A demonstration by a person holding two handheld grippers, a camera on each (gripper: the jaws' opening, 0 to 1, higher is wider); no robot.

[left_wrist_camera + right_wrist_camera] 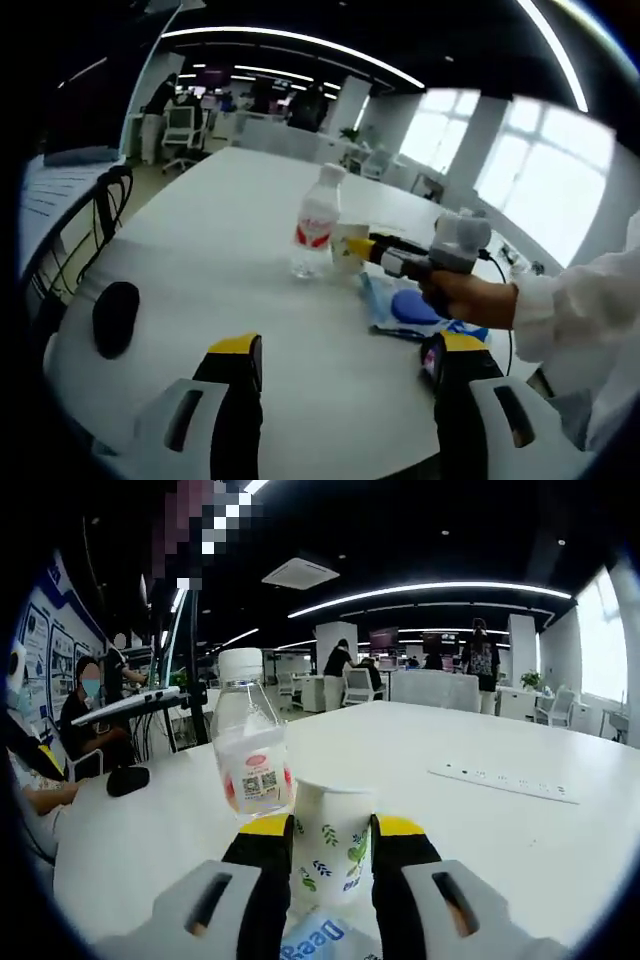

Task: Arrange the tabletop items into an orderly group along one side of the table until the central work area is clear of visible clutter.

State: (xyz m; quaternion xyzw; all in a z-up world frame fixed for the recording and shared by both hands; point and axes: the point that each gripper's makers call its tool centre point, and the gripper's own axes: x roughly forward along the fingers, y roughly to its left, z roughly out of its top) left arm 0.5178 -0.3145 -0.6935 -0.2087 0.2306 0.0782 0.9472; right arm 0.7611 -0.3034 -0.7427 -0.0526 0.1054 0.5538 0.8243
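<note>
A white paper cup (335, 845) with a green leaf print stands on the white table (480, 840), and my right gripper (334, 832) is shut on it, one jaw pressed to each side. Just behind the cup, to its left, a clear water bottle (250, 750) with a red label stands upright. In the left gripper view the same bottle (318, 222) and cup (350, 247) sit mid-table, with the right gripper (360, 248) reaching in from the right, held by a hand (470, 297). My left gripper (345, 350) hovers open over bare table, nothing between its jaws.
A blue packet (412, 310) lies on the table below the right gripper; its edge (310, 940) shows under the cup. A black mouse (115, 316) rests near the left edge. A white power strip (505, 780) lies to the right. Seated people and office chairs (180, 135) are beyond the table.
</note>
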